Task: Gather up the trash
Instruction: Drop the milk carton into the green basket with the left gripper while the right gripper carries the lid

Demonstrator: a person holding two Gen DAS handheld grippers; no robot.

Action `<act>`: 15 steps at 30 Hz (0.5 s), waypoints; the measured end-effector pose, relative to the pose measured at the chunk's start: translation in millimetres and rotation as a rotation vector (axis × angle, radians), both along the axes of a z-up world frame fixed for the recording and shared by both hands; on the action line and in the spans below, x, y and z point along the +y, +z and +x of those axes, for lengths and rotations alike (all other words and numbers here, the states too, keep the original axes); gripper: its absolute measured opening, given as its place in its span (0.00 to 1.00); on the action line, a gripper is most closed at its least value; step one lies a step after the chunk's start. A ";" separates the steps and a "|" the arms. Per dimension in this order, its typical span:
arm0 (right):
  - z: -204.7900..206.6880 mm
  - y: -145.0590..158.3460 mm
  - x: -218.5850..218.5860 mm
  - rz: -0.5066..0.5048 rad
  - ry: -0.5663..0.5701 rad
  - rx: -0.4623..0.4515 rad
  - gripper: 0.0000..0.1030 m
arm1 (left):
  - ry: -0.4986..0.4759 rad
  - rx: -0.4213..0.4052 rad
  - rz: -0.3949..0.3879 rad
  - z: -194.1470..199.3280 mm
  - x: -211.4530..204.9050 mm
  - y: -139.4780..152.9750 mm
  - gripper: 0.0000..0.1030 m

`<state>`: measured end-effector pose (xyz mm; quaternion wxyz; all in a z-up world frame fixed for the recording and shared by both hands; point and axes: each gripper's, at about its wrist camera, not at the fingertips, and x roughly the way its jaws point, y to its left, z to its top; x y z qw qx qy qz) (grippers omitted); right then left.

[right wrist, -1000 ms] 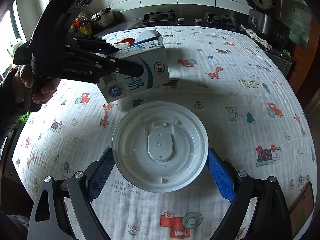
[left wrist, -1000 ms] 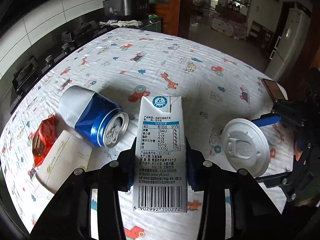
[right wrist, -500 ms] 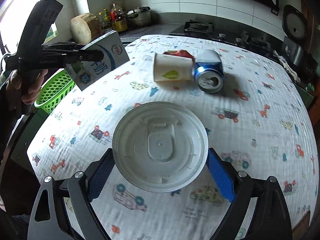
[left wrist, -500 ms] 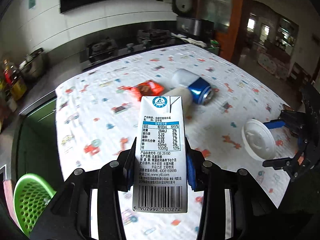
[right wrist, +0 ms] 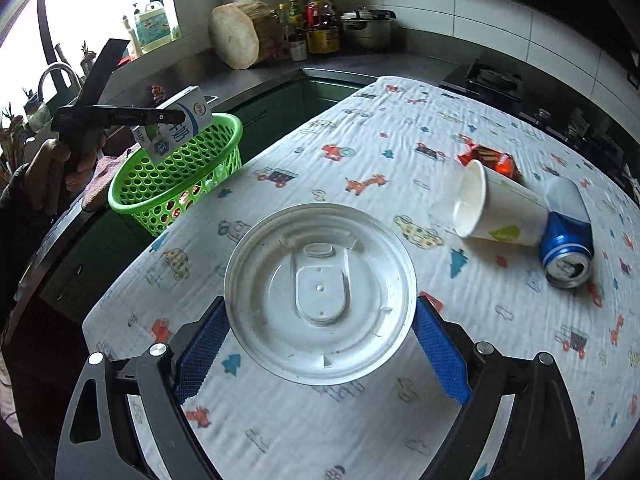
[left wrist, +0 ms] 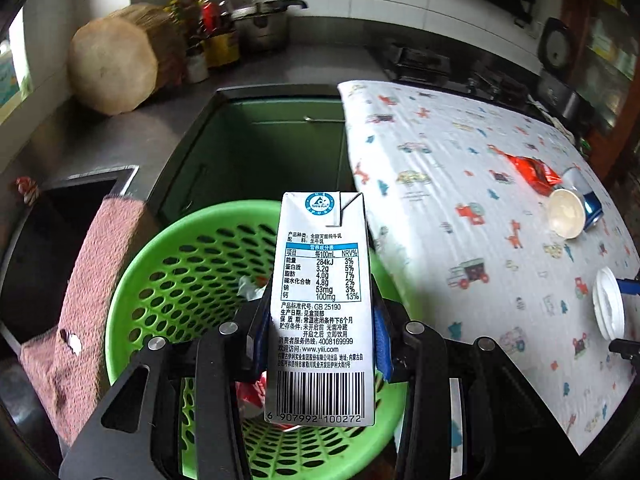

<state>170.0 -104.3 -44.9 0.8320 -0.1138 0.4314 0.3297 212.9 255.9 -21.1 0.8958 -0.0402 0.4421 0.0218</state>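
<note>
My left gripper [left wrist: 318, 336] is shut on a white milk carton [left wrist: 322, 304], which hangs over the green perforated basket [left wrist: 168, 264] beside the table. The right wrist view shows the same carton [right wrist: 176, 126] above the basket [right wrist: 180, 168]. My right gripper [right wrist: 320, 332] is shut on a round white plastic lid [right wrist: 320, 292], its blue pads pressing the rim on both sides, above the patterned tablecloth. On the cloth lie a tipped paper cup [right wrist: 496, 208], a blue can [right wrist: 566, 240] and a red wrapper [right wrist: 486, 158].
Some wrappers lie in the basket's bottom. A pink towel [left wrist: 84, 288] hangs over a sink edge left of the basket. A wooden block [right wrist: 238, 34], bottles and a pot stand on the dark counter; a stove [right wrist: 486, 76] is behind the table. A hand [right wrist: 44, 168] holds the left gripper.
The left gripper carried the carton from over the table to above the green basket. The right gripper with the lid swung left, so the cup and can now lie at its right.
</note>
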 end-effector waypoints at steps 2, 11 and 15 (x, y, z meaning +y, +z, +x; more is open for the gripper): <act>4.4 1.1 14.1 -0.001 0.017 0.002 0.85 | 0.025 0.020 -0.054 -2.7 15.5 -14.8 0.39; 17.9 10.1 59.4 -0.008 0.080 -0.011 0.85 | 0.044 0.085 -0.125 0.7 24.1 -54.0 0.41; 22.1 14.6 76.1 -0.003 0.103 -0.016 0.85 | 0.027 0.080 -0.133 0.4 24.0 -56.9 0.50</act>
